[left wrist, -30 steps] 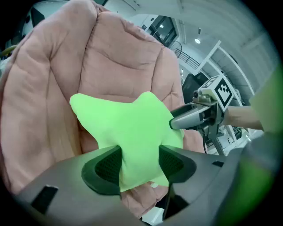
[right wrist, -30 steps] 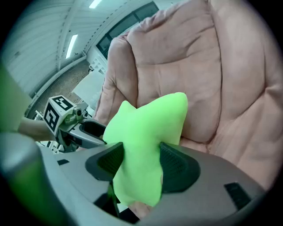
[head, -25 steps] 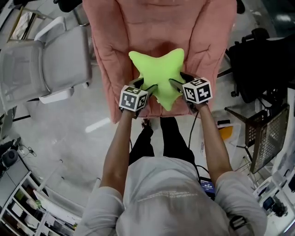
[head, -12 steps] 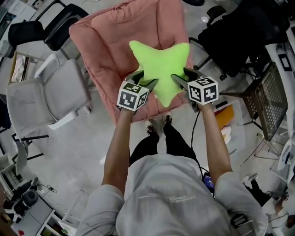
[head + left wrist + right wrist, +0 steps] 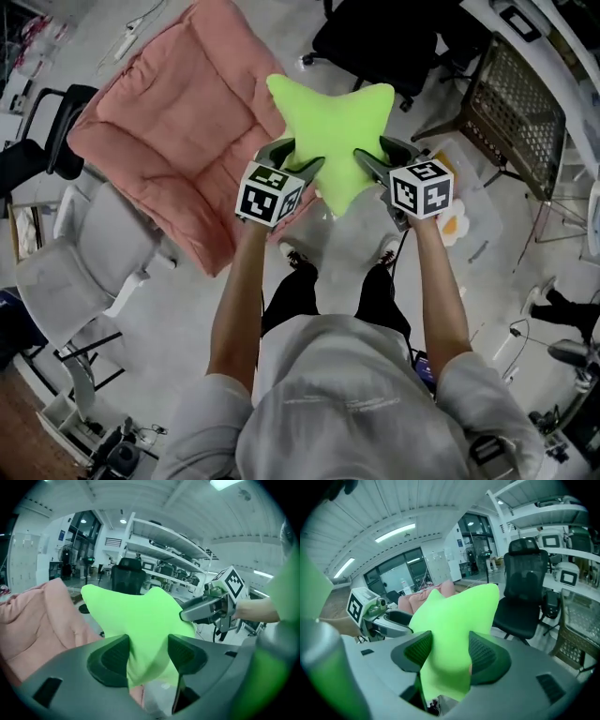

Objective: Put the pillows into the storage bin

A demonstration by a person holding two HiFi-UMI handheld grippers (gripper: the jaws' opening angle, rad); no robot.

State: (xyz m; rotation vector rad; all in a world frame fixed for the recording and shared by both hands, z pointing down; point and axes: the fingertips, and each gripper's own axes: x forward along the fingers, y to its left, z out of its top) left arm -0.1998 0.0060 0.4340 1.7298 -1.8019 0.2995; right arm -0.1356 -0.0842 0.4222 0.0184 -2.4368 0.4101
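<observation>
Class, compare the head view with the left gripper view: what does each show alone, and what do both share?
Head view only: the person's legs, the grey chair and the wire basket. Left gripper view only: the ceiling light and shelving. Both: the green star pillow clamped by the left gripper and right gripper, and the pink cushion.

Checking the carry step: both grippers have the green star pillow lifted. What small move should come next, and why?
Probably swing the green star pillow right and lower it toward the clear container on the floor, likely the bin. The left gripper and right gripper each have jaws shut on a lower point, and the pillow is off the pink chair.
</observation>
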